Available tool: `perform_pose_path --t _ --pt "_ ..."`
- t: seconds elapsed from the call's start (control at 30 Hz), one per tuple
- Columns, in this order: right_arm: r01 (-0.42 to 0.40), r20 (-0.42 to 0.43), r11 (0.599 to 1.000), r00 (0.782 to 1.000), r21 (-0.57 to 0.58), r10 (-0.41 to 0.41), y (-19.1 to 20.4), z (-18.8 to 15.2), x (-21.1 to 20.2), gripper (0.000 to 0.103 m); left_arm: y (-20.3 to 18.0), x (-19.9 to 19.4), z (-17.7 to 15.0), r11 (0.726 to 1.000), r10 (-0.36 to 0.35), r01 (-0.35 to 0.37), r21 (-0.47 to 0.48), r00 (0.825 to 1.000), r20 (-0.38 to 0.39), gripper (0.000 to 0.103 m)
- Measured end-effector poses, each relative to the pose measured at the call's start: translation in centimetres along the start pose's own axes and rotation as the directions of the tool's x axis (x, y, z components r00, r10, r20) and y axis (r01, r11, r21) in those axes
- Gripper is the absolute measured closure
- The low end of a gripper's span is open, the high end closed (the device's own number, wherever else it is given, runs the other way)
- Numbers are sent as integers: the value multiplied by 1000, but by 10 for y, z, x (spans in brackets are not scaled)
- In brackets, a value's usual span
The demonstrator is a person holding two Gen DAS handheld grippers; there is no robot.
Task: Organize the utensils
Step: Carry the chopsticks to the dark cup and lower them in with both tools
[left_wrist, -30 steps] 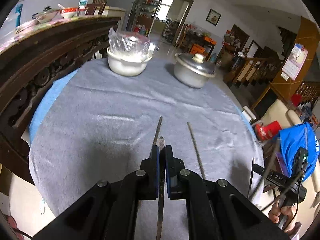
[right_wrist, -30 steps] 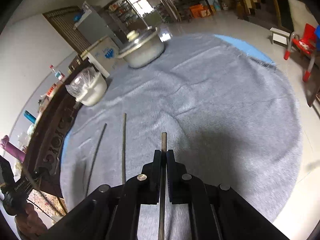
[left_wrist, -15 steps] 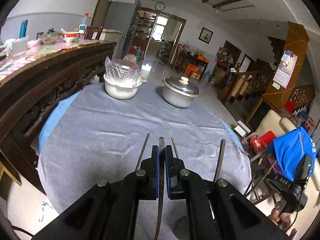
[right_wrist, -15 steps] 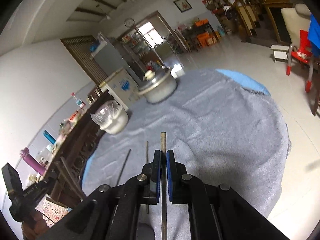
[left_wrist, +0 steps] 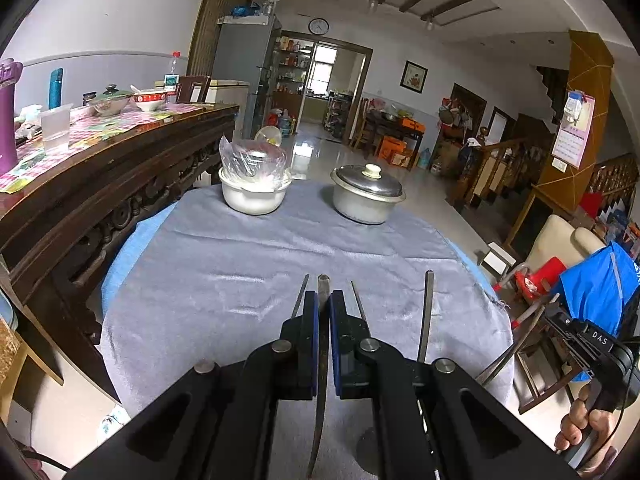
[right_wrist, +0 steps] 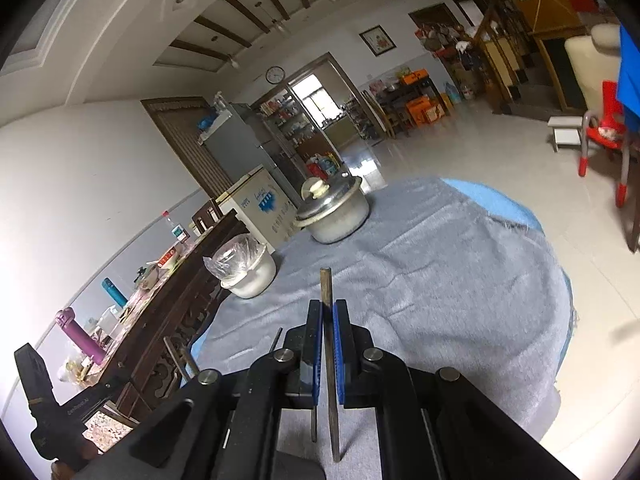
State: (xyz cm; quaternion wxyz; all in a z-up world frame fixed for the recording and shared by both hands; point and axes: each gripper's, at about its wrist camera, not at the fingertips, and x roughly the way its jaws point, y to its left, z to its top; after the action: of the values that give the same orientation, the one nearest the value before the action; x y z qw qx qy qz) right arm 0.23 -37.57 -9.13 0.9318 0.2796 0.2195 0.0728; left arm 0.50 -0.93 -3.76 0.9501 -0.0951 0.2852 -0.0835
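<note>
My left gripper is shut on a thin metal utensil handle and holds it above the grey cloth. Two thin metal sticks lie on the cloth just beyond it, one to the left and one to the right. My right gripper is shut on a long metal rod, lifted above the cloth. That rod also shows at the right in the left wrist view. Another stick peeks out left of the right gripper.
A white bowl covered with plastic and a lidded metal pot stand at the far side of the round table. A dark carved sideboard with dishes runs along the left. Chairs stand to the right.
Both grippers have risen and tilted up from the cloth, each keeping its utensil. The right gripper's rod has come into the left wrist view.
</note>
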Motion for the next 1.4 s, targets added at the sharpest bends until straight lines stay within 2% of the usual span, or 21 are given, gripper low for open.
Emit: perform_pose_path --t 0.23,0.53,1.03,1.4 --pt "12 52 997 999 -71 -8 17 6 -15 97 -1 -10 3 1000 -7 8 -16 1000 16 98" --pt "8 83 995 997 -101 1 25 15 -29 97 -7 -31 12 999 -33 33 -13 998 53 98" --pt "-46 171 986 983 -158 73 44 42 -80 97 -18 -75 32 996 -87 85 23 984 155 98" --pt "-134 165 973 972 -189 167 64 51 -104 97 -19 -93 44 988 -155 157 5 971 180 98"
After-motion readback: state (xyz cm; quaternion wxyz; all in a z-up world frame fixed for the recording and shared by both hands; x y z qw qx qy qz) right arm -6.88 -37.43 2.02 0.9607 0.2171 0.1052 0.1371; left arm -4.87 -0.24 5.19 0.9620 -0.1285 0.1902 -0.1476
